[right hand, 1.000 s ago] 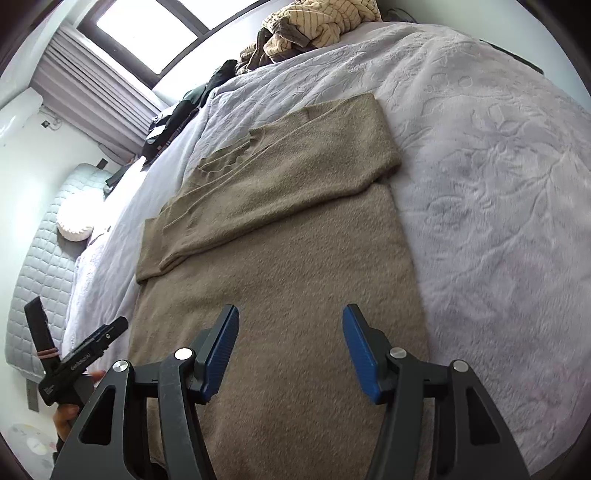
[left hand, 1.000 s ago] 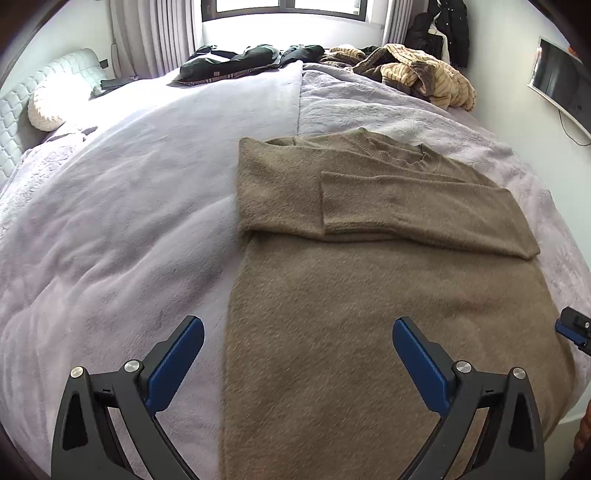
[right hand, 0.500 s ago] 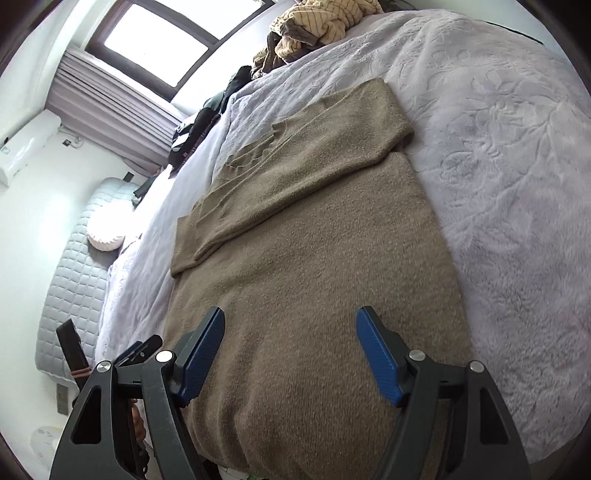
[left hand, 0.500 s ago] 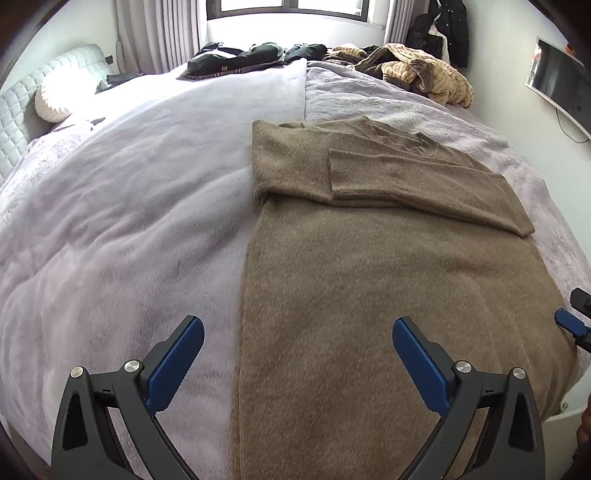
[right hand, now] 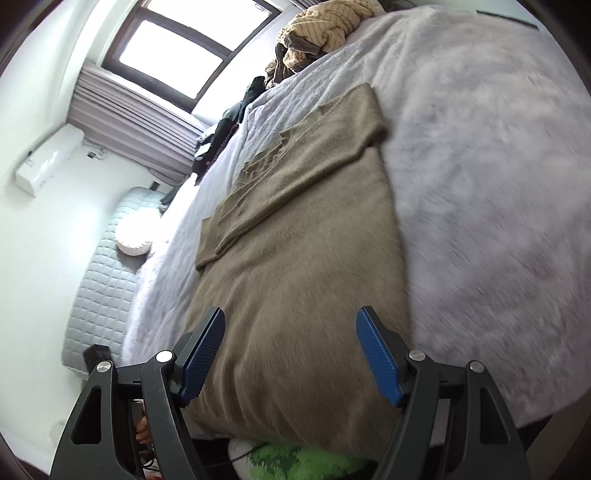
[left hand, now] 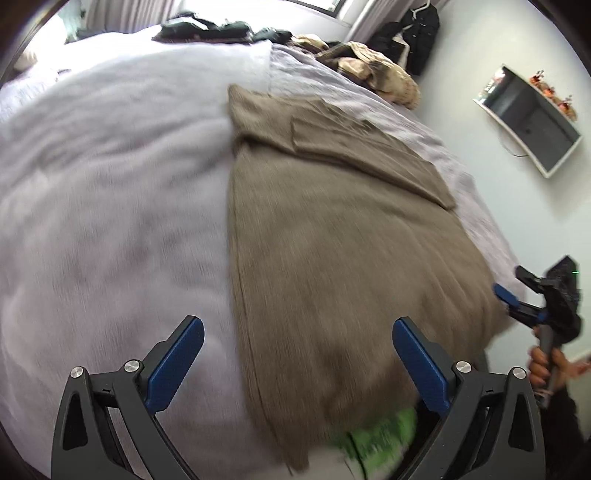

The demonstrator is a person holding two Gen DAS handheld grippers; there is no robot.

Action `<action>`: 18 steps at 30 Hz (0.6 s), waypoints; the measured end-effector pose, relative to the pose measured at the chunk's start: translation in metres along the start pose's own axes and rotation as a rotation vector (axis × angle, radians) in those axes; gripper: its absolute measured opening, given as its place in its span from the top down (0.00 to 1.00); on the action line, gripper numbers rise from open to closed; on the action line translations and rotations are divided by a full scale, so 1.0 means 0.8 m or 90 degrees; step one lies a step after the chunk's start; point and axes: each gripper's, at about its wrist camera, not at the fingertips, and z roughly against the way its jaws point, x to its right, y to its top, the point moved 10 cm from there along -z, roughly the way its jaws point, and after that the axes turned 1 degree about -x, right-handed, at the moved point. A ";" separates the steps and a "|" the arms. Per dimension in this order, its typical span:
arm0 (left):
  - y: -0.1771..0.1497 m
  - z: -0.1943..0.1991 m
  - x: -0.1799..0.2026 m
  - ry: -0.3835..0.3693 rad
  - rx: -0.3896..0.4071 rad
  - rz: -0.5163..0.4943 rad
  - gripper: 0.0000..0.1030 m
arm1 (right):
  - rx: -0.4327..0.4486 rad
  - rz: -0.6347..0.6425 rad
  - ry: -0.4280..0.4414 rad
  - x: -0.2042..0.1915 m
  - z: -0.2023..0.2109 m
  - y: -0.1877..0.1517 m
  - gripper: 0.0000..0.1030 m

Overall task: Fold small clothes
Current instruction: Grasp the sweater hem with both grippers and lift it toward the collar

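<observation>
The brown sweater (left hand: 332,236) lay flat on the bed (left hand: 110,192), sleeves already folded across; the bottom hem remained unfolded. Left claw (left hand: 295,363) and right claw (right hand: 290,354) both gaped wide, empty.

- One brown sweater (left hand: 332,236) lay flat on the bed, its two sleeves folded across the chest.
- One bed (left hand: 110,192) carried two pale covers — one smoother on the left, one patterned on the right.
- Two heaps of other clothes sat at the far edge: one tan striped heap (right hand: 325,26), one dark heap (left hand: 207,29).
- One round white cushion (right hand: 135,240) lay by the headboard.
- One window (right hand: 177,51) — one wall screen (left hand: 532,118).
- Two grippers: the left gripper (left hand: 295,362) and the right gripper (right hand: 290,354), each with two blue pads.
</observation>
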 end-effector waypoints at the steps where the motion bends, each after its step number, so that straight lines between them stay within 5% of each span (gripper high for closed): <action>1: -0.010 0.003 0.002 -0.023 -0.011 0.005 0.01 | -0.008 -0.004 0.021 0.002 0.004 -0.007 0.25; 5: -0.045 0.006 0.016 -0.084 -0.050 0.017 0.01 | -0.043 -0.017 0.079 0.012 0.012 -0.031 0.25; 13: -0.095 -0.014 0.045 -0.090 -0.116 -0.011 0.01 | -0.078 -0.003 0.102 0.026 0.015 -0.075 0.25; 18: -0.096 -0.028 0.051 -0.084 -0.116 -0.012 0.01 | -0.086 -0.002 0.094 0.038 0.018 -0.098 0.25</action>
